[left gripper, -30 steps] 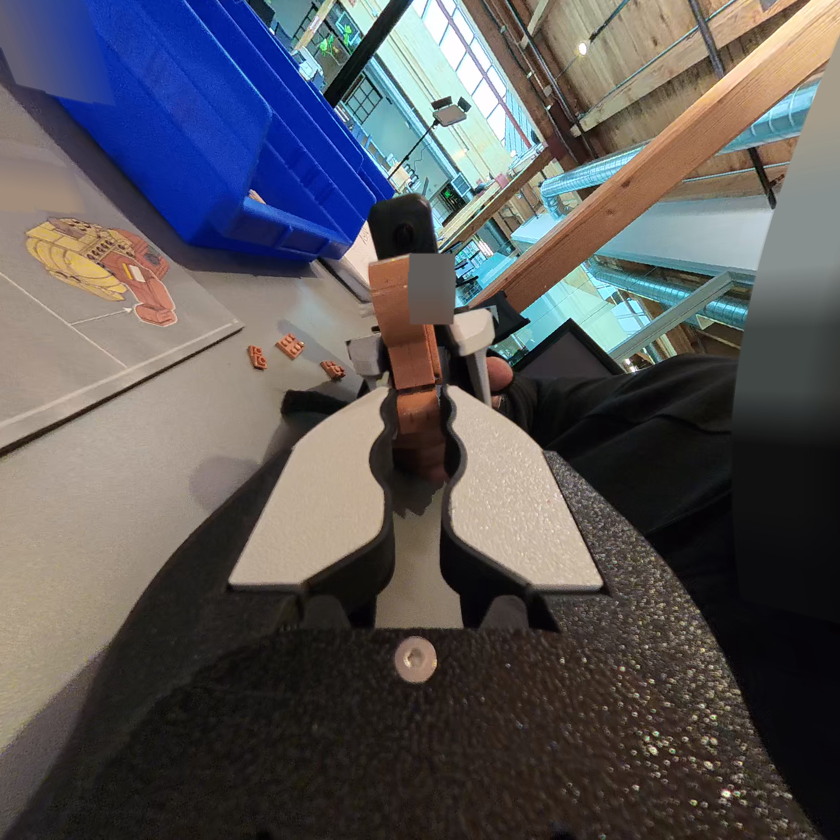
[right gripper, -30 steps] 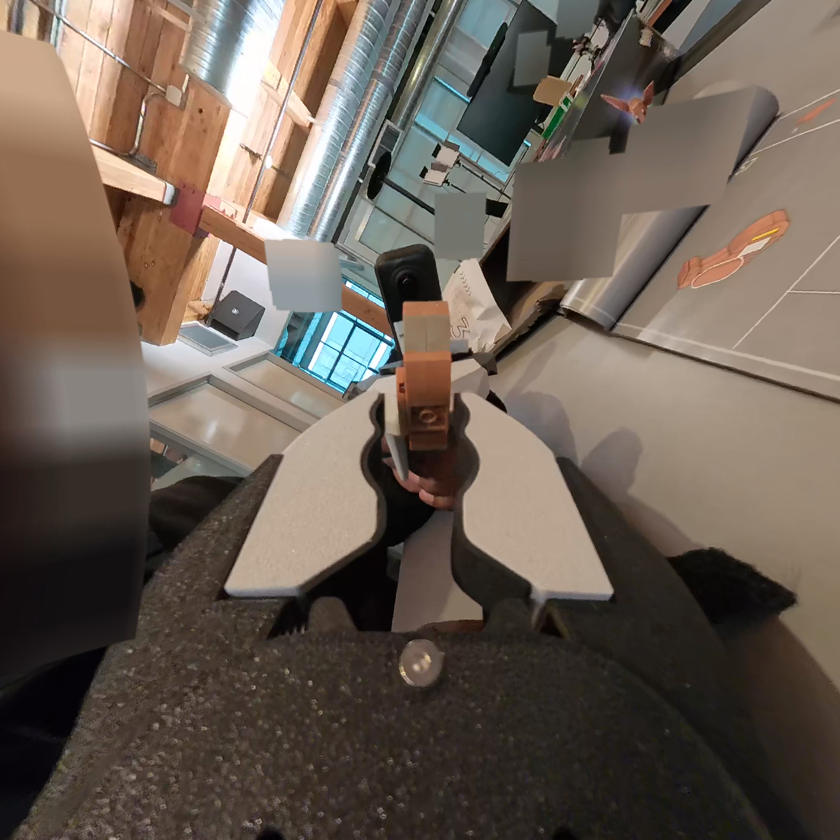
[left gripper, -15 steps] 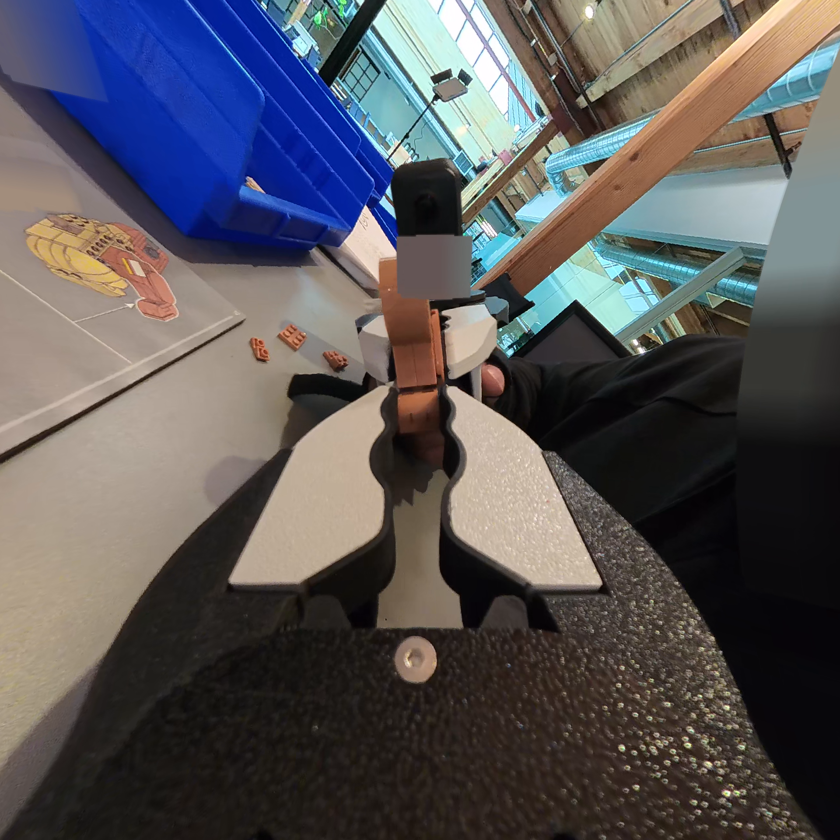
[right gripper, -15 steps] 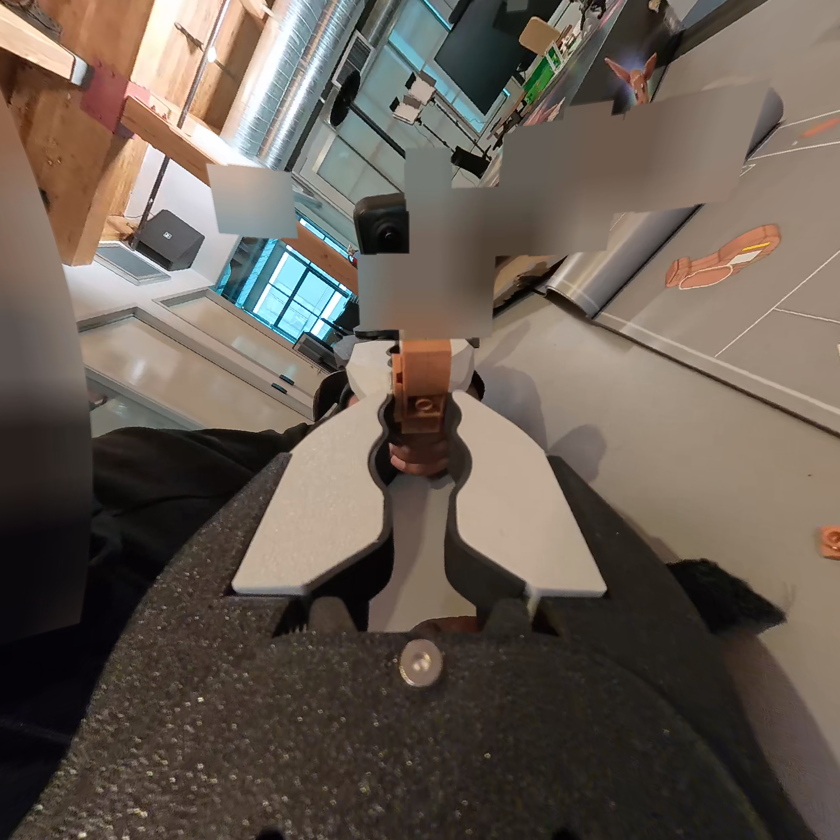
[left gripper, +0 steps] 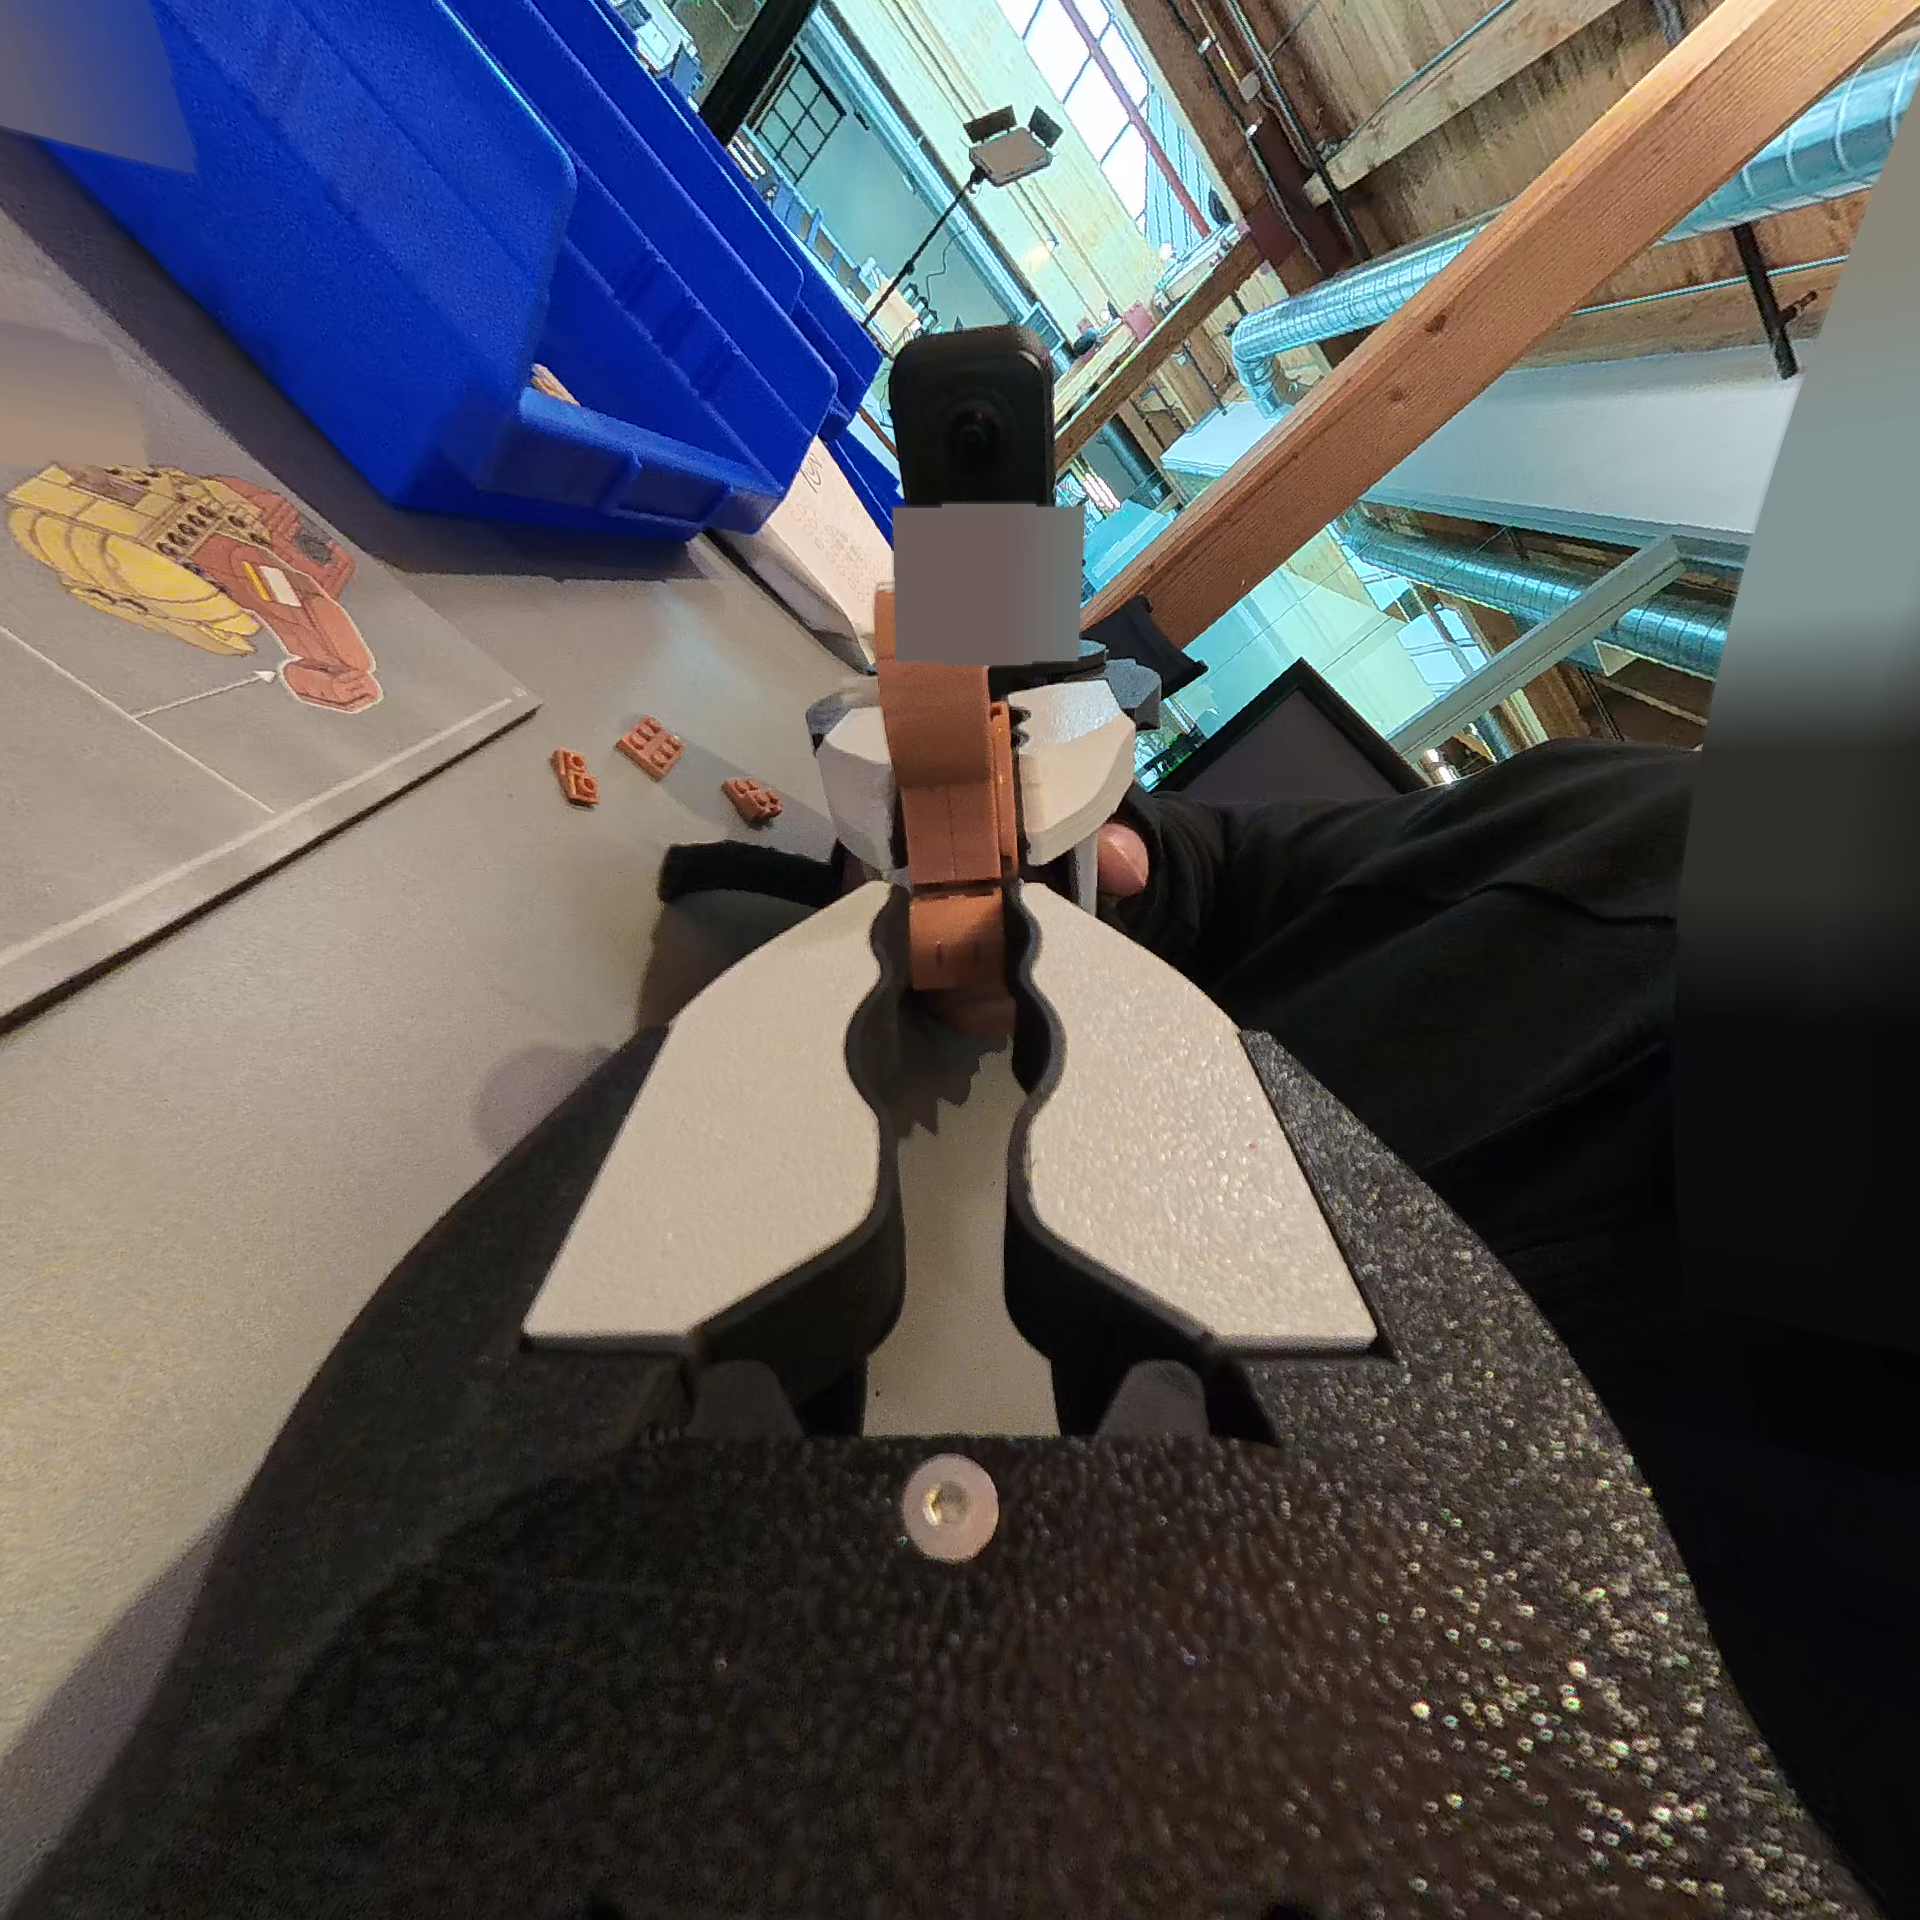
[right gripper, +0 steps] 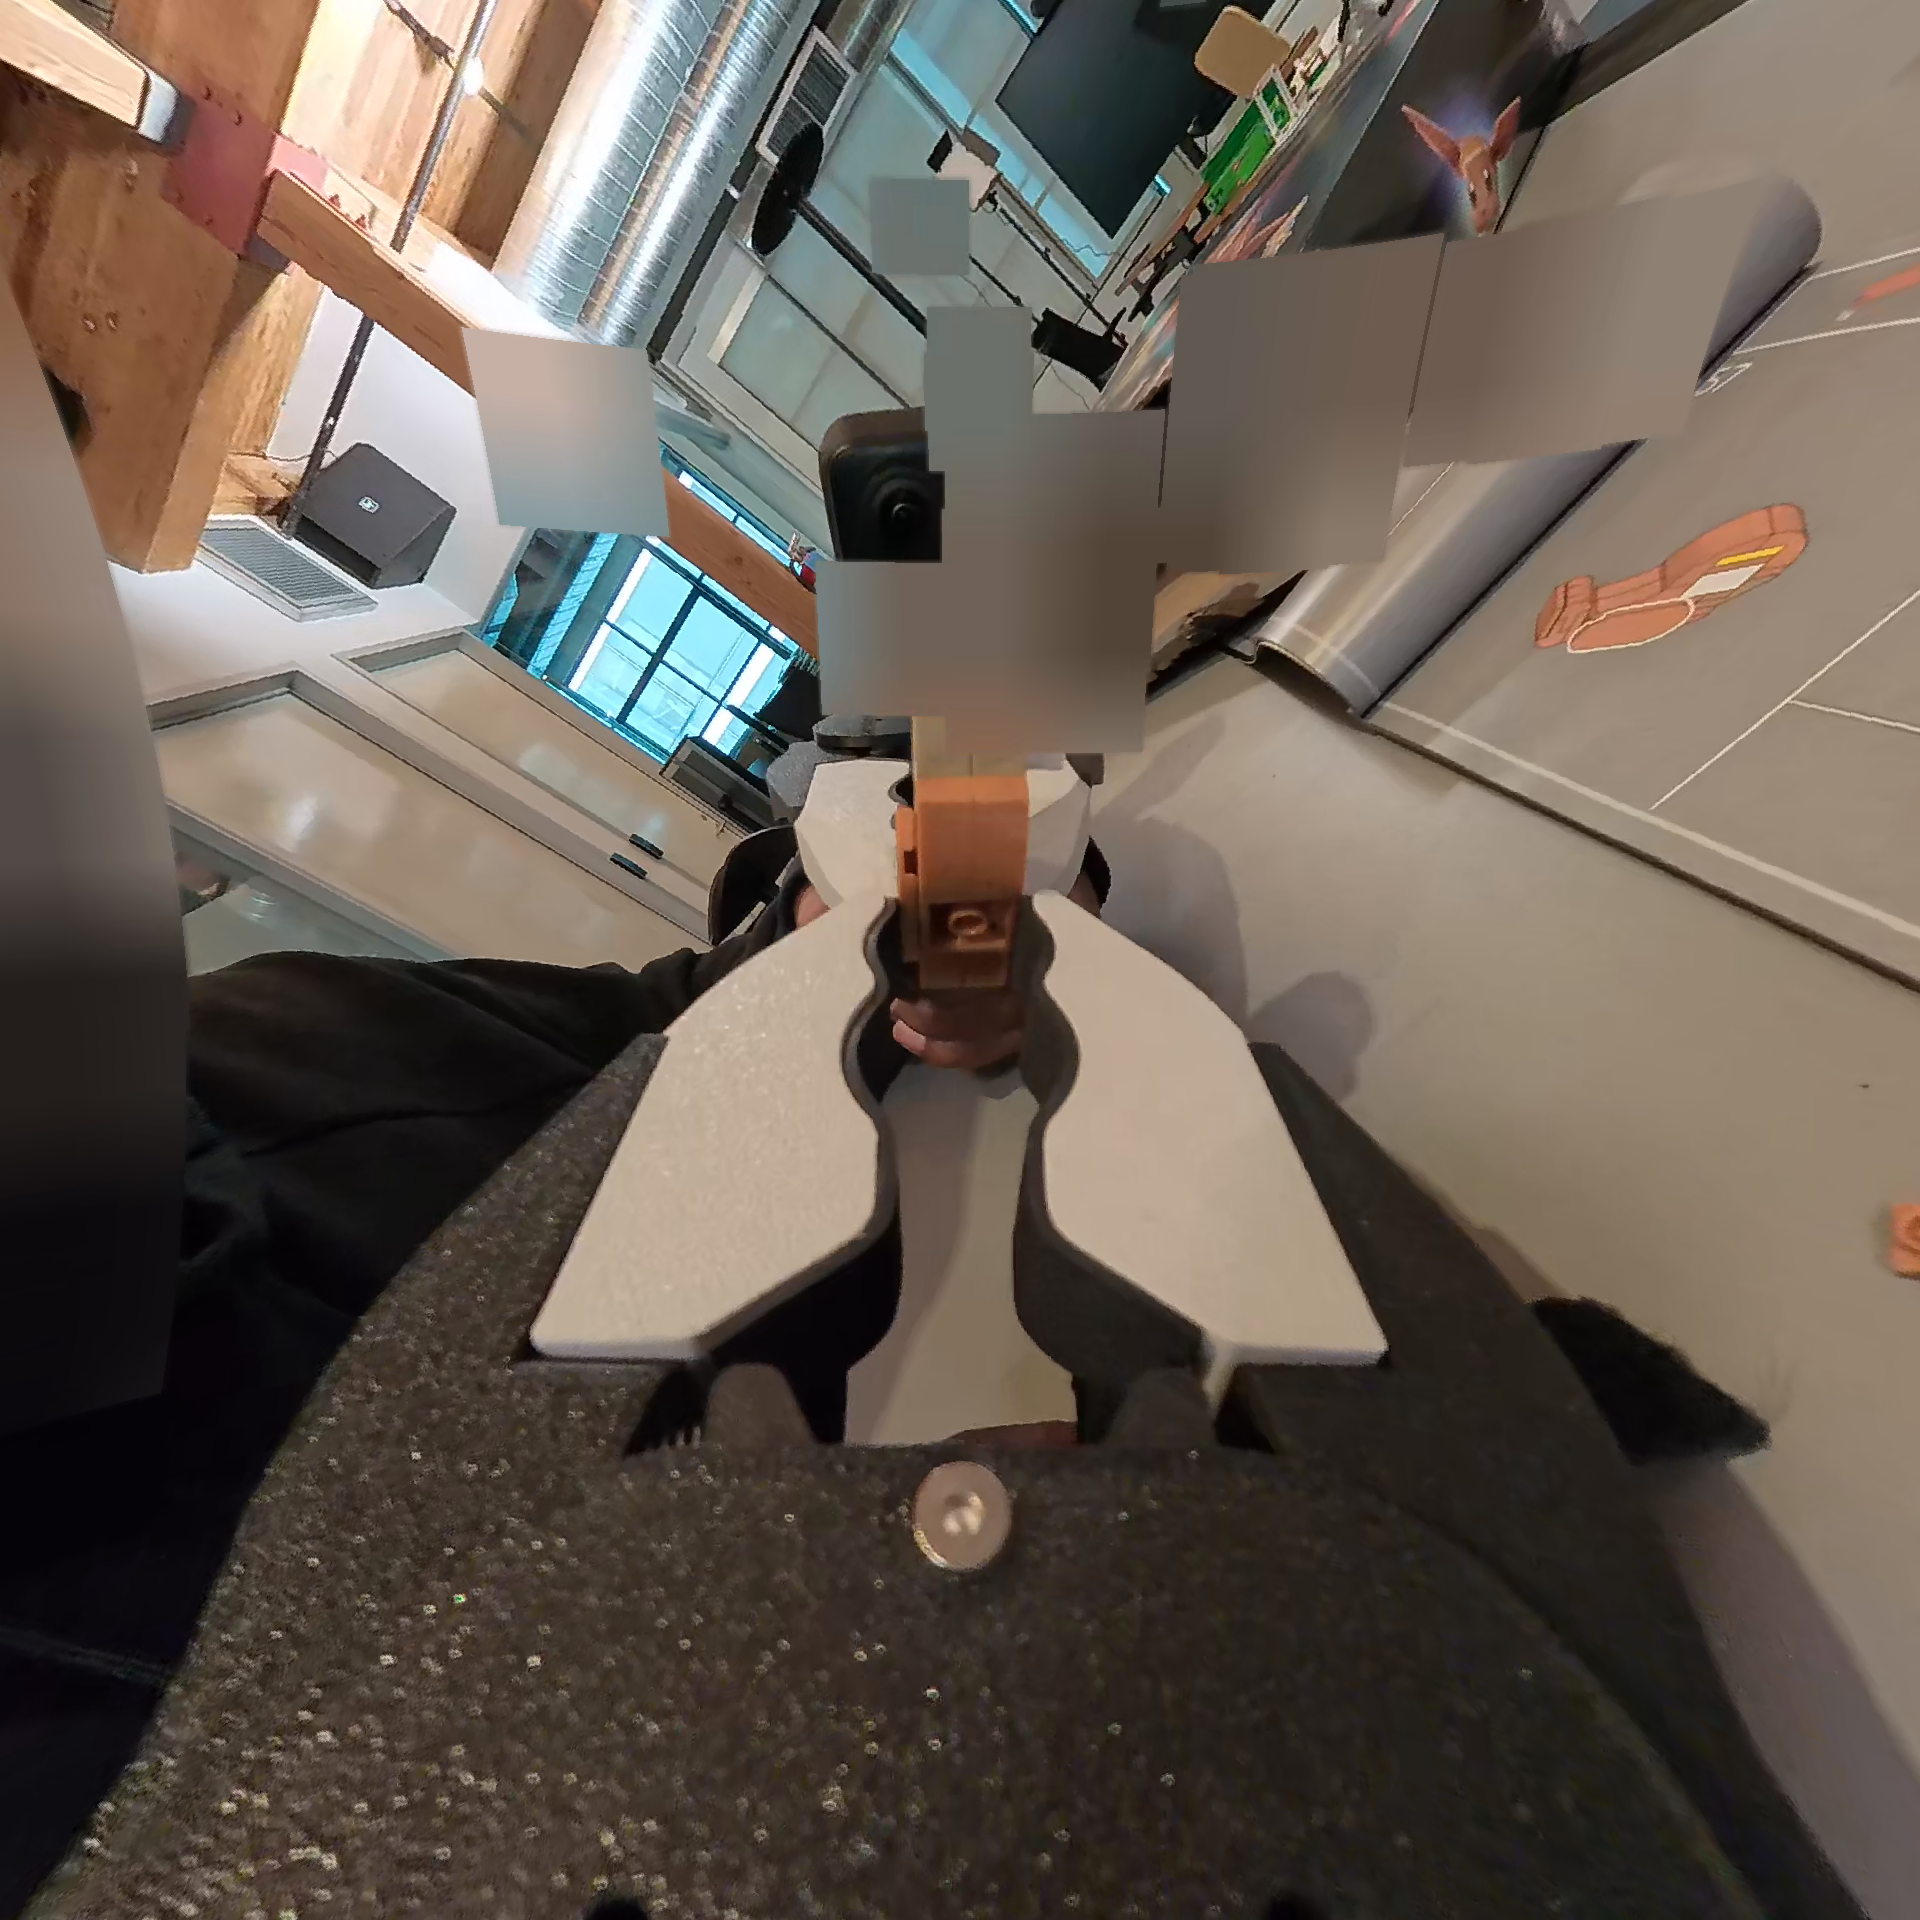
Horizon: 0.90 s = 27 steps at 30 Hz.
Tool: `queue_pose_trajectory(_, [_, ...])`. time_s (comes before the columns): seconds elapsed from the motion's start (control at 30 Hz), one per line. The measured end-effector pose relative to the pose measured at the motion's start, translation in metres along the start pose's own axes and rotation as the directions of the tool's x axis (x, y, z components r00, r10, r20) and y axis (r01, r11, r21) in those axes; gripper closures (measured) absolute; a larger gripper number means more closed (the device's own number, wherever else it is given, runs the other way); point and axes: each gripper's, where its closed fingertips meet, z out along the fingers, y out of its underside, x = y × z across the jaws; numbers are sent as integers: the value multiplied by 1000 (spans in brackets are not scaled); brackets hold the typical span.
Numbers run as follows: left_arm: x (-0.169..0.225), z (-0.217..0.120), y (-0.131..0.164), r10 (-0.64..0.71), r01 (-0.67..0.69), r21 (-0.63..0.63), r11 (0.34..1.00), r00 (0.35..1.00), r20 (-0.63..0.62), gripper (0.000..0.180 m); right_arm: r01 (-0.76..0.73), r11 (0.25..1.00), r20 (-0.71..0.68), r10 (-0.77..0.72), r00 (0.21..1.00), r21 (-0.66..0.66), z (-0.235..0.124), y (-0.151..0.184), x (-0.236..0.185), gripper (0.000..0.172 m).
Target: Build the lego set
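A brown brick assembly is held in the air between the two grippers, above the grey table. The left gripper is closed on its near end – both pads press the brown sides. The right gripper faces it and is closed on the other end of the same assembly (in its own view a single stud shows between the fingertips). Three small brown plates lie on the table just beyond, near the edge of a grey instruction sheet with a printed yellow and brown model. Behind them stand blue bins – well apart from the grippers. A black sleeve shows on the right.
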Motion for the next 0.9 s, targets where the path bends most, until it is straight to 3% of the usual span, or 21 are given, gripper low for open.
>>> queue_pose_trajectory(0.2, [0,0,3,13,-13,-27,1000,1000,3,164,16,999,-7,-16,1000,35,-2,-6,0,142])
queue_pose_trajectory(0.27, [1,1,5,24,-24,-38,999,1000,2,164,29,999,-12,-28,1000,38,-4,-7,0,151])
queue_pose_trajectory(0.9, [0,1,8,29,-29,-61,998,1000,4,164,-3,1000,13,3,1000,25,-3,-5,0,151])
